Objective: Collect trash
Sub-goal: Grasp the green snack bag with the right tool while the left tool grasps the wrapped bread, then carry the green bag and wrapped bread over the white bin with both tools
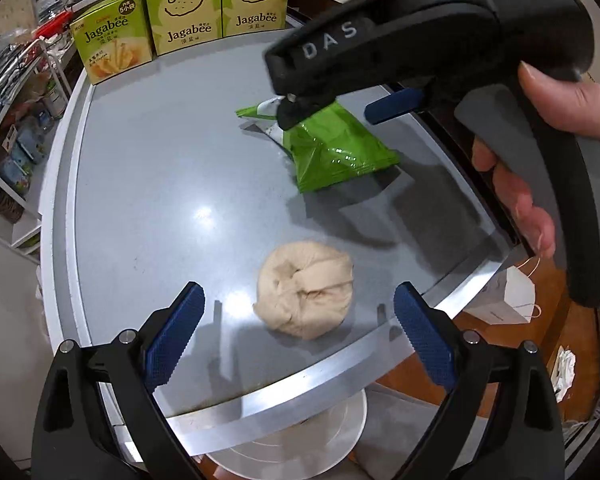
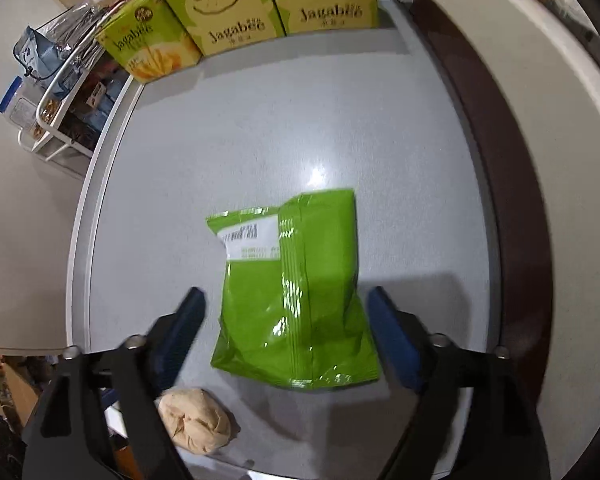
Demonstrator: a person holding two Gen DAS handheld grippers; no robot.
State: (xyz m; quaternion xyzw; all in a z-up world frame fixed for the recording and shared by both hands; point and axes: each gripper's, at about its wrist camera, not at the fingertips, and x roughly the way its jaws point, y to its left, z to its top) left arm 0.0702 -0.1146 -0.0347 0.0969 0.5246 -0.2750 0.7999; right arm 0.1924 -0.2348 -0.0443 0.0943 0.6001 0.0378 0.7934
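Green foil marks my reference, the snack packet [image 2: 296, 292], lying flat on the grey table [image 2: 260, 140] with its barcode side up; I judge it empty enough to count as trash, and I hold my right gripper [image 2: 288, 332] steeply down over it with the blue pads wide, one each side of its lower half, neither pressing on it, so nothing is held; that straddle is how I line up a pinch across its width. Nearer the table's front edge than the packet sits the crumpled beige wad [image 1: 306, 290], a second piece to collect; my left gripper [image 1: 298, 332] hangs above it, jaws spread and empty, the wad just ahead of the tips and between their lines. Three Jagabee boxes [image 1: 188, 20] stand upright in a row beyond the packet at the far edge; they look like stock, not rubbish. My left view alone shows my hand [image 1: 552, 152] around the right tool's handle, a white paper bag [image 1: 504, 296] on the floor past the packet's side, and a white bin rim [image 1: 300, 440] below the table edge; my right view alone shows the packet's printed label and both pads clear of its edges.
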